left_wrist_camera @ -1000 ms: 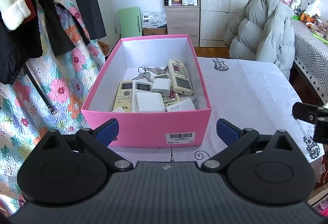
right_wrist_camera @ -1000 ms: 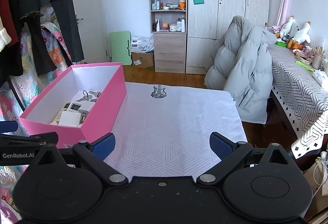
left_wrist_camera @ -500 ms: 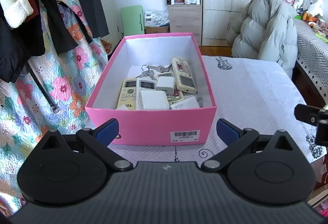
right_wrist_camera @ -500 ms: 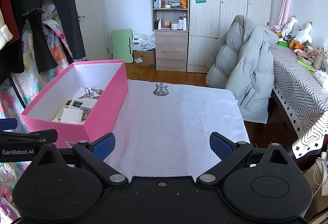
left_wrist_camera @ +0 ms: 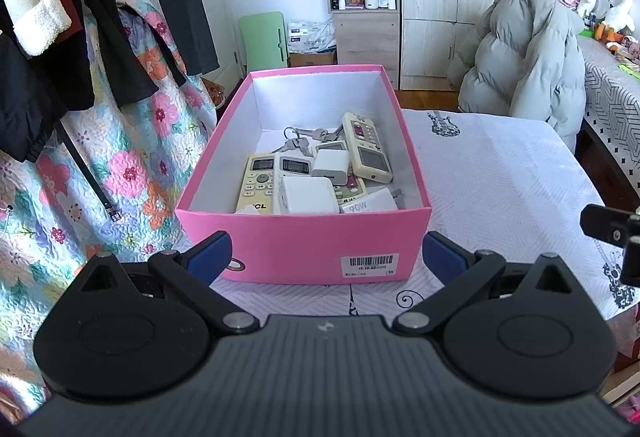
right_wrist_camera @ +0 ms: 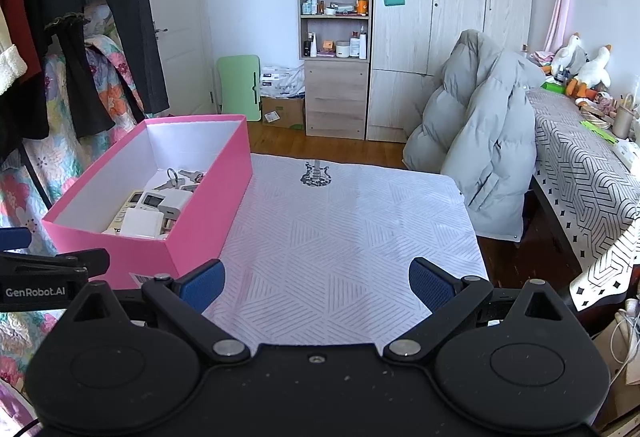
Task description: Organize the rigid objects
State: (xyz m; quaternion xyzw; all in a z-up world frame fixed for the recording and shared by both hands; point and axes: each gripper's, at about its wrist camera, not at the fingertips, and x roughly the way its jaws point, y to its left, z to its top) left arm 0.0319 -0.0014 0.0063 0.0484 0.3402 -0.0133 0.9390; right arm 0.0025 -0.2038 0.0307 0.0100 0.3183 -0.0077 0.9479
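The left claw [left_wrist_camera: 324, 251] is spread wide and holds nothing; it hangs just before the near wall of the pink box [left_wrist_camera: 304, 241]. The right claw [right_wrist_camera: 316, 283] is also released and empty, over the bare cloth of the bench [right_wrist_camera: 352, 237]. Inside the box lie remotes [left_wrist_camera: 258, 183], white chargers [left_wrist_camera: 306, 195] and keys [left_wrist_camera: 298, 141], piled and touching each other. I judge them light, stiff and rather smooth. A remote is best taken across its narrow sides, a charger across its flat faces. The keys will probably slip and hang loose.
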